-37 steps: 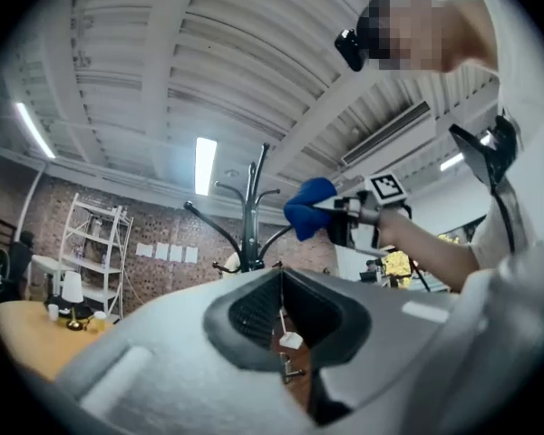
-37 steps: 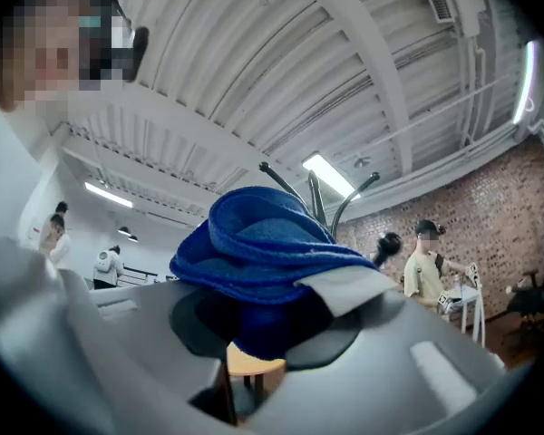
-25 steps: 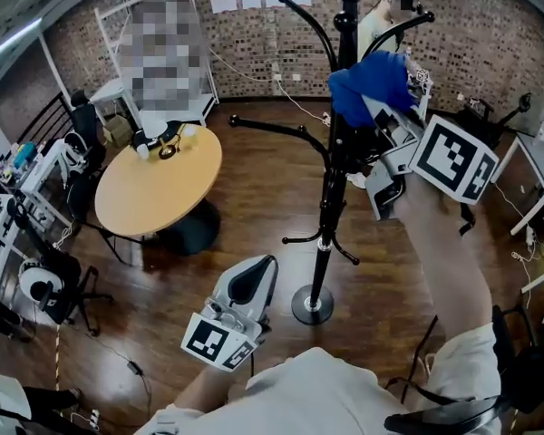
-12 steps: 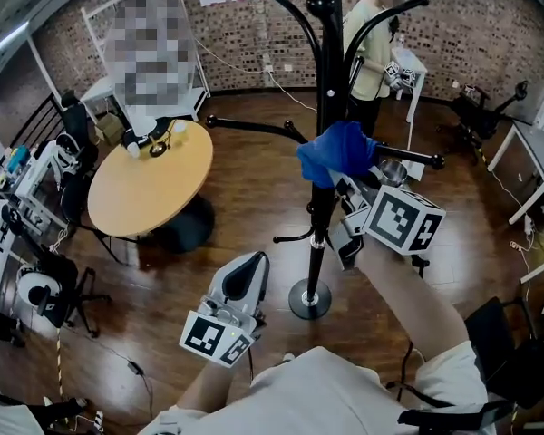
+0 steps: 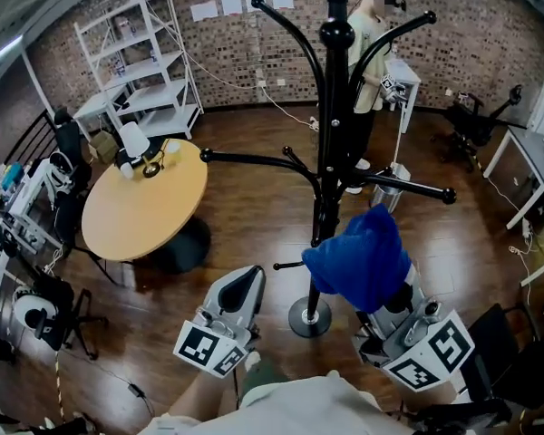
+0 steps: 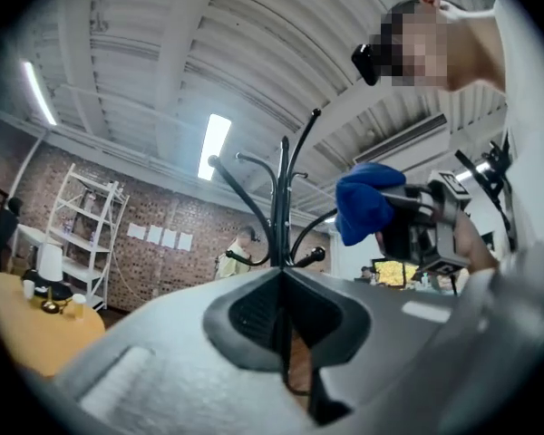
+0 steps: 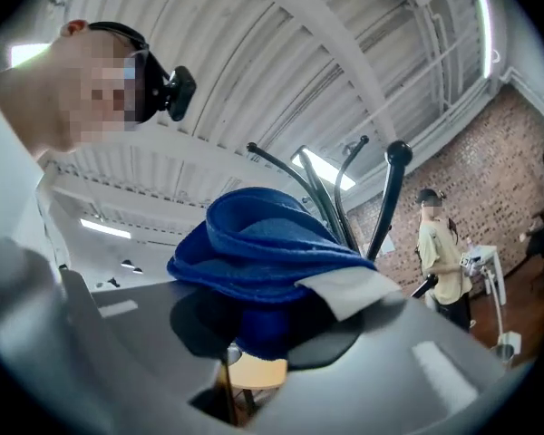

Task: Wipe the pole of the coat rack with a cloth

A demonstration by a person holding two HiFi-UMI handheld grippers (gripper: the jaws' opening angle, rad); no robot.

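- Nearest to me, the left gripper [image 5: 245,284] hung on the near left of the coat rack's pole [image 5: 329,152], apart from it. Its jaws were pressed together with nothing between them.
- The right gripper [image 7: 254,338] sat on the near right of the pole, low down. Its jaws were clamped on the blue cloth [image 5: 358,261], which bunched up over them with a white label [image 7: 344,288] poking out.
- In the head view the cloth's left edge met the lower stretch of the pole, just above the round base [image 5: 310,314]. I couldn't tell whether it was actually pressing on the metal.
- My read was that we were at the low end of the wiping step, and most of the pole rose above the cloth.
- The next move called for pushing the cloth firmly onto the pole and running it along the shaft, steering round the side arms [image 5: 245,159] that branch off it. The left gripper could stay clear.
- Beyond the pole to the left stood the round table [image 5: 145,216], and farther back a white shelf [image 5: 150,53]. A person [image 5: 367,34] stood behind the pole by the brick wall.
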